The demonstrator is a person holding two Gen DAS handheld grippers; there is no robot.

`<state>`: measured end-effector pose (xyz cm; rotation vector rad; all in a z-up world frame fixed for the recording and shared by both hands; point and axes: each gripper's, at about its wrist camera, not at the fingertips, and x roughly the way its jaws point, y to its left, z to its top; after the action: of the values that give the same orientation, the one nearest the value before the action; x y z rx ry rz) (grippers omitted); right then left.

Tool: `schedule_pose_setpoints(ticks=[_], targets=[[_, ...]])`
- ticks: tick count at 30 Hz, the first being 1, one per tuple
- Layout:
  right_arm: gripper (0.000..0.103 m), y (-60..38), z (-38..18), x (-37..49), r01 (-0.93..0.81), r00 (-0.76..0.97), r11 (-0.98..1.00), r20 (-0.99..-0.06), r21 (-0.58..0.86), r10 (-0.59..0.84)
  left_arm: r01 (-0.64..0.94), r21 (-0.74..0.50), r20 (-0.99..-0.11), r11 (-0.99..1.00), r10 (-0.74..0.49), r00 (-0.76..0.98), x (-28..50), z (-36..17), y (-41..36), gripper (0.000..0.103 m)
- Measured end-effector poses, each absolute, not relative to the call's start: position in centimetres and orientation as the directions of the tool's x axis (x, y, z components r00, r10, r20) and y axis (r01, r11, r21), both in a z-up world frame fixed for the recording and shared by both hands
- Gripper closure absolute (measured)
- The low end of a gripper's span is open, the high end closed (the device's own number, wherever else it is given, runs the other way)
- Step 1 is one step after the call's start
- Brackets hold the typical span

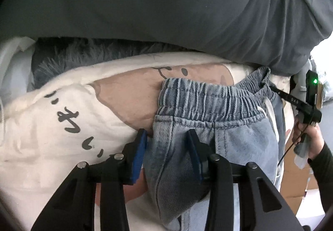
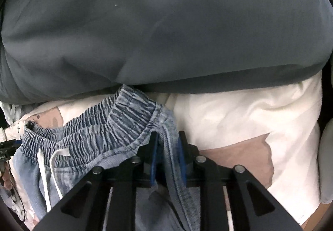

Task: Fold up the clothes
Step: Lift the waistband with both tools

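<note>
Grey bedding (image 2: 145, 22), both hand-held grippers clamping jeans (image 2: 124, 127)

Faded denim trousers (image 1: 224, 106) (ribbed waistband), matt cloth.

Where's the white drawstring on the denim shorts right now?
In the right wrist view, the white drawstring hangs at lower left, just below the light blue denim shorts' gathered elastic waistband, left of the right claw.

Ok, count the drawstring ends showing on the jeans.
2: both white drawstring ends hang side by side below the jeans waistband, left of the right gripper.
</note>
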<state>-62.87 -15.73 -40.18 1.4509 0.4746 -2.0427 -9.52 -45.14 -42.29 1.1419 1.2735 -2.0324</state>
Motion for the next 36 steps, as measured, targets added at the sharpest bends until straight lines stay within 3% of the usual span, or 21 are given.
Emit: schedule_pose_setpoints(ticks=[3,4,7,13,20,31,33,36], targets=[[0.09,-15.5,-40.7,-63.0,0.648,-0.234,-0.76,-0.939,0.043,-0.252,0.736,-0.474,-0.847,-0.483,0.021,-0.531,-10.0,-42.1,-44.9,0.064],[0.093,-15.4,-41.0,-63.1,0.651,-0.233,-0.758,-0.94,0.04,-0.25,0.733,-0.48,-0.844,-0.481,0.028,-0.535,-10.0,-42.1,-45.1,0.079],[0.096,-15.3,-40.5,-63.2,0.649,-0.265,-0.761,-0.932,0.019,-0.249,0.733,-0.497,-0.834,-0.464,0.022,-0.551,-9.4,-41.9,-45.7,0.089],[0.097,-14.7,-36.2,-61.7,0.661,-0.351,-0.75,-0.889,-0.012,-0.294,0.735,-0.475,-0.791,-0.484,-0.132,-0.598,-6.8,-37.3,-44.9,0.09],[0.097,-14.1,-32.7,-59.1,0.677,-0.391,-0.736,-0.856,-0.019,-0.338,0.744,-0.481,-0.782,-0.463,-0.158,-0.603,-5.1,-35.5,-44.9,0.092],[0.095,-14.8,-40.6,-61.4,0.681,-0.334,-0.729,-0.913,-0.063,-0.233,0.786,-0.37,-0.873,-0.496,-0.105,-0.477,-7.7,-41.6,-45.5,0.091],[0.091,-14.5,-41.4,-61.4,0.687,-0.342,-0.722,-0.911,-0.075,-0.231,0.791,-0.367,-0.885,-0.489,-0.079,-0.459,-8.1,-41.8,-45.7,0.085],[0.075,-13.4,-41.2,-61.3,0.682,-0.362,-0.726,-0.902,-0.085,-0.235,0.802,-0.363,-0.902,-0.475,-0.037,-0.43,-8.9,-41.7,-45.6,0.081]])
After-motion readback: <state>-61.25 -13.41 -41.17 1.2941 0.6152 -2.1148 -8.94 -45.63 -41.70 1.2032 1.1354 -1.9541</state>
